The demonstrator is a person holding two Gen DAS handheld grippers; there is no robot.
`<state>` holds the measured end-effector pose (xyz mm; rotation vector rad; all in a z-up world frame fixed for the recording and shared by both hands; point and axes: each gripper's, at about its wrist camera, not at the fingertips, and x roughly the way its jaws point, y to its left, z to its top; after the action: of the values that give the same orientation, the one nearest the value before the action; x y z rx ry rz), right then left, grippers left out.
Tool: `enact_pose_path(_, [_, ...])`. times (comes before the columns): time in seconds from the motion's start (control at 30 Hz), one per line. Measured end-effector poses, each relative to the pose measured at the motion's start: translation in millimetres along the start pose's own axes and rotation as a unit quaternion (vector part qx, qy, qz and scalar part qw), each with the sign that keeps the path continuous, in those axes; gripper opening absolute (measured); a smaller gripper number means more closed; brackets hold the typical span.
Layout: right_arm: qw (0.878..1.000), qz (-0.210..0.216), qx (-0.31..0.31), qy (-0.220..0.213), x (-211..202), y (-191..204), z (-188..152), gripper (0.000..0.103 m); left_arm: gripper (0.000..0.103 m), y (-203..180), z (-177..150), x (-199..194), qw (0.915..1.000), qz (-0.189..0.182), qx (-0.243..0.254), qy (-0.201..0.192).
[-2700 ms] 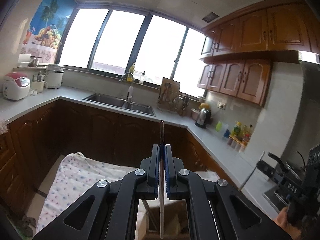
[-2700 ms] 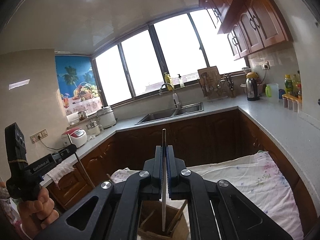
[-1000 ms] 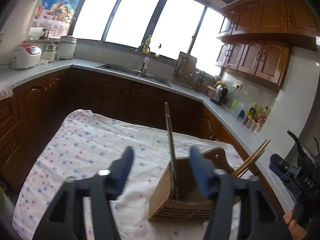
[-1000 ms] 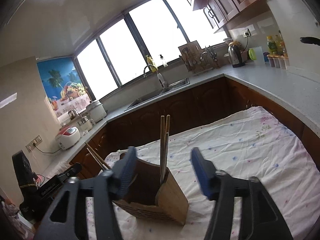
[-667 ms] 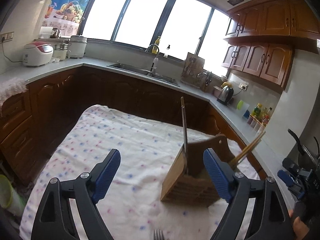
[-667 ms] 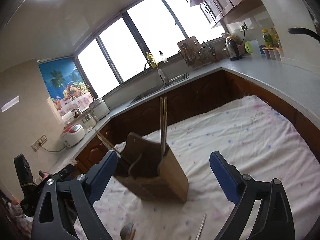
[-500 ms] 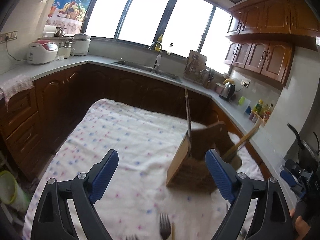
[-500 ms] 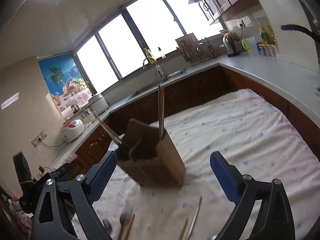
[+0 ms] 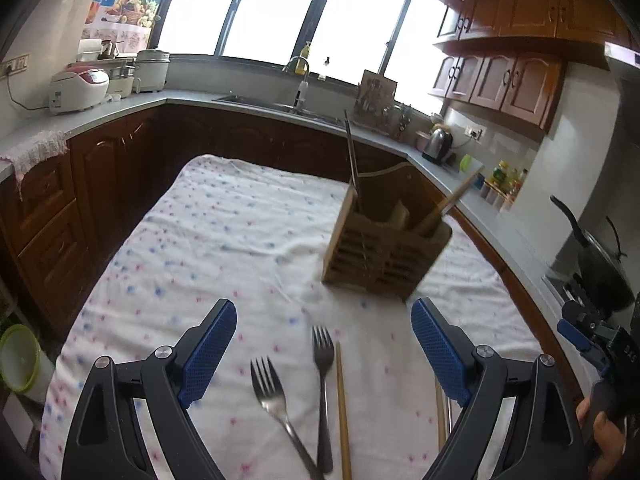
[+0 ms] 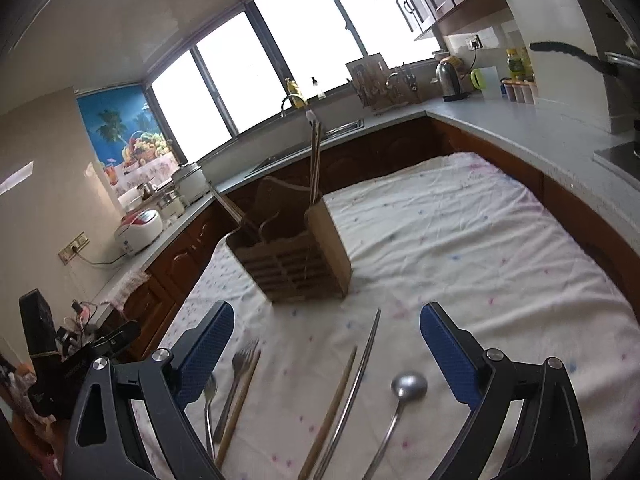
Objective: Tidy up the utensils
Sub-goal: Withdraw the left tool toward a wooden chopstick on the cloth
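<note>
Both your grippers, left [image 9: 323, 350] and right [image 10: 326, 352], gape empty; forks [image 9: 322, 364] are thin, stiff, slippery (pinch mid-handle).

Bright windows [image 9: 280, 8] span grey counters [image 9: 120, 110] over dark wooden cabinets [image 9: 52, 208].

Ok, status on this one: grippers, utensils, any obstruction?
Left gripper and right gripper open, empty. Forks, spoon on cloth; holder beyond. Nothing blocking.
</note>
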<state>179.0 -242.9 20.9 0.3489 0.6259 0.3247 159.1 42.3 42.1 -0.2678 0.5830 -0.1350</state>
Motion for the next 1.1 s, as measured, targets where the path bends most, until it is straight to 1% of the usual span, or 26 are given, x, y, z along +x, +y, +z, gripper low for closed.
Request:
enact_pose_path(0.07, [1.0,-0.005,-0.002,0.006,-2.7,-1.0,-9.3,0.096,0.089,-1.5,-7.8,-8.5,1.0,-0.004,0.002,0.006])
enact_pose_path(0.1, [1.0,-0.005,-0.002,0.009,-3.2,-2.2,-11.5,0.096,0.089,-2.5,-9.4,-8.4,1.0,0.003,0.002,0.009])
enact_pose_path(0.2, [1.0,-0.007,-0.001,0.018,-4.3,-5.4,-19.9,0.096,0.089,-5.6,-18.3,-14.0,0.9998,0.004,0.005,0.02])
enact_pose_path(0.4, [1.0,-0.017,-0.012,0.019,-6.9,-4.2,-28.9,0.095,0.087,-14.2,-30.5,-21.2,0.9994,0.004,0.014,0.033])
enact_pose_path(0.5, [0.999,-0.015,-0.018,0.023,-5.1,-1.2,-32.8,0.092,0.082,-19.8,-34.7,-22.7,0.999,0.001,0.023,0.038])
enact_pose_path(0.7, [0.999,-0.011,-0.025,0.037,1.5,3.9,-38.6,0.082,0.068,-27.9,-37.2,-12.4,0.9975,-0.005,0.032,0.062])
enact_pose_path(0.8, [0.999,-0.016,-0.028,0.041,3.5,5.2,-39.5,0.073,0.062,-30.1,-36.6,-8.7,0.9968,-0.009,0.035,0.071])
enact_pose_path(0.83, [0.999,-0.017,-0.029,0.043,4.5,5.5,-39.4,0.07,0.058,-31.6,-35.9,-5.9,0.9967,-0.01,0.036,0.073])
enact_pose_path(0.87, [0.998,-0.019,-0.029,0.044,5.5,5.9,-39.6,0.063,0.056,-32.8,-35.6,-3.9,0.9964,-0.011,0.038,0.075])
enact_pose_path(0.9, [0.998,-0.02,-0.029,0.048,7.6,6.0,-39.6,0.058,0.052,-33.9,-35.5,-1.1,0.996,-0.014,0.041,0.079])
enact_pose_path(0.93, [0.998,-0.022,-0.029,0.052,10.2,6.4,-39.7,0.048,0.047,-35.2,-35.4,1.3,0.9956,-0.016,0.042,0.082])
enact_pose_path(0.97, [0.998,-0.021,-0.028,0.059,13.7,6.4,-40.0,0.04,0.044,-35.9,-35.6,3.6,0.9953,-0.016,0.042,0.085])
enact_pose_path(1.0, [0.997,-0.017,-0.026,0.067,17.9,6.1,-40.7,0.036,0.036,-37.5,-35.3,7.7,0.9948,-0.018,0.044,0.09])
enact_pose_path(1.03, [0.997,-0.012,-0.024,0.076,22.3,5.8,-41.8,0.03,0.031,-38.9,-35.5,12.0,0.994,-0.023,0.046,0.097])
enact_pose_path(1.07, [0.996,-0.01,-0.023,0.083,26.1,6.3,-43.5,0.027,0.03,-39.8,-35.8,15.5,0.9932,-0.027,0.048,0.103])
enact_pose_path(1.1, [0.996,-0.008,-0.021,0.09,30.7,7.0,-44.9,0.027,0.029,-40.7,-36.0,19.5,0.9915,-0.027,0.048,0.118])
